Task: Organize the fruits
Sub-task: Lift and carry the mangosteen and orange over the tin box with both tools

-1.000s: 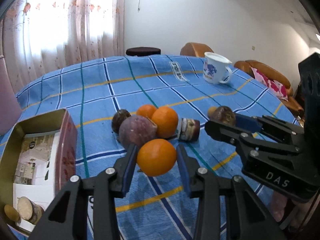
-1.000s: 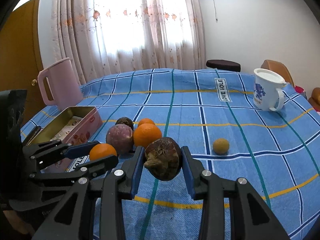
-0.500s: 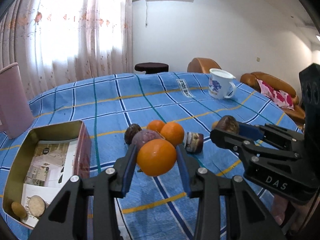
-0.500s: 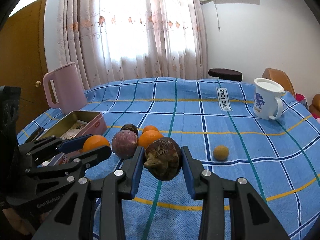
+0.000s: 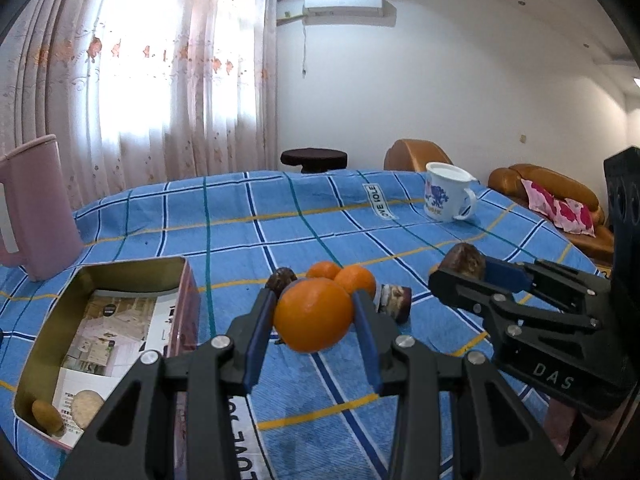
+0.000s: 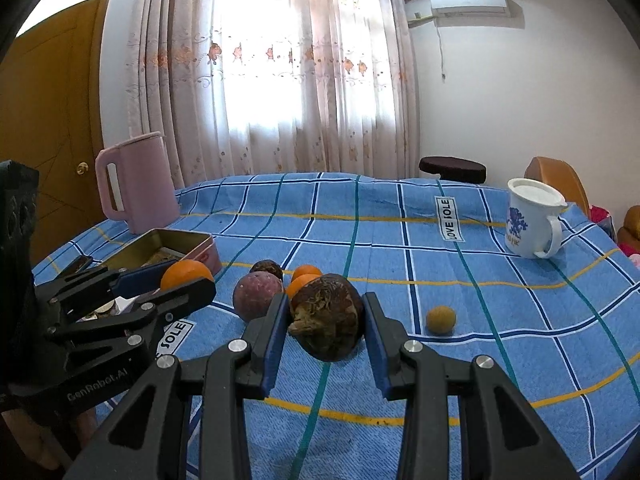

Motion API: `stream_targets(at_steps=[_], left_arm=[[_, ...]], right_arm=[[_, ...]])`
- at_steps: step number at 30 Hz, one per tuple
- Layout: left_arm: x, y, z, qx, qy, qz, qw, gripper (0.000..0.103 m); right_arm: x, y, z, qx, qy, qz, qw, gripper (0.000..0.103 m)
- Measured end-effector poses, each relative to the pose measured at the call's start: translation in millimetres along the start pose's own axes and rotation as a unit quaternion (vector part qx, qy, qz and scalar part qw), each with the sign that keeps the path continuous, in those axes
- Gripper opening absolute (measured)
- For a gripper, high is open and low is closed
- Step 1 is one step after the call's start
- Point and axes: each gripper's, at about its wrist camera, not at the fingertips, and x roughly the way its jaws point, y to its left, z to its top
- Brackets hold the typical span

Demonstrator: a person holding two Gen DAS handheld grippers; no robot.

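Observation:
My left gripper is shut on an orange and holds it above the blue checked tablecloth. My right gripper is shut on a wrinkled brown fruit, also lifted; it shows in the left wrist view too. On the cloth lie a purple fruit, a small dark fruit, two oranges, a cut brown piece and a small yellow-brown fruit. An open metal tin stands to the left.
A pink jug stands at the far left behind the tin. A white mug stands at the far right. The tin holds paper and two small round items. Chairs and a stool lie beyond the table edge.
Both grippers have risen with their fruits, and the views tilt up to show more of the room. The fruits on the cloth have not moved.

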Motion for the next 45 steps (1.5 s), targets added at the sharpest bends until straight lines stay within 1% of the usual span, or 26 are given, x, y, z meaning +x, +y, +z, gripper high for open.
stream_targets(at_steps=[13,17,19,22,26,33,38,41,45], left_arm=[[-20.4,-0.4,-1.0,0.005,-0.052,0.013,0.9985,0.042],[-22.9,0.5,-1.3,0.007,-0.059,0.015,0.9981,0.042],[-22.9,2.5,-1.2,0.009,-0.058,0.018,0.9981,0.042],[-21.9,10.0,-1.1,0.005,-0.051,0.019,0.9985,0.042],[-22.8,28.9,-0.3,-0.012,-0.042,0.028,0.9987,0.042],[-29.5,83.3,1.7,-0.058,-0.032,0.058,0.9961,0.042],[-31.5,124.3,-0.3,-0.086,-0.017,0.087,0.9924,0.042],[-29.4,145.6,-2.5,-0.097,-0.003,0.101,0.9901,0.042],[-27.4,166.7,-5.8,-0.11,0.011,0.112,0.9876,0.042]], right_arm=[[-13.3,9.0,-0.8,-0.021,-0.04,-0.003,0.999,0.039],[-16.0,11.7,-1.1,-0.027,-0.05,-0.004,0.998,0.039],[-14.4,13.5,-0.3,-0.031,-0.048,-0.007,0.998,0.039],[-7.7,20.6,4.4,-0.039,-0.037,0.005,0.999,0.039],[0.3,38.5,20.5,-0.051,-0.034,0.033,0.998,0.039],[27.5,81.2,46.0,-0.077,-0.019,0.089,0.993,0.039],[55.9,116.4,49.3,-0.097,0.006,0.12,0.988,0.039],[69.0,133.4,49.2,-0.108,0.018,0.131,0.985,0.039],[85.3,155.5,46.9,-0.122,0.036,0.146,0.981,0.039]])
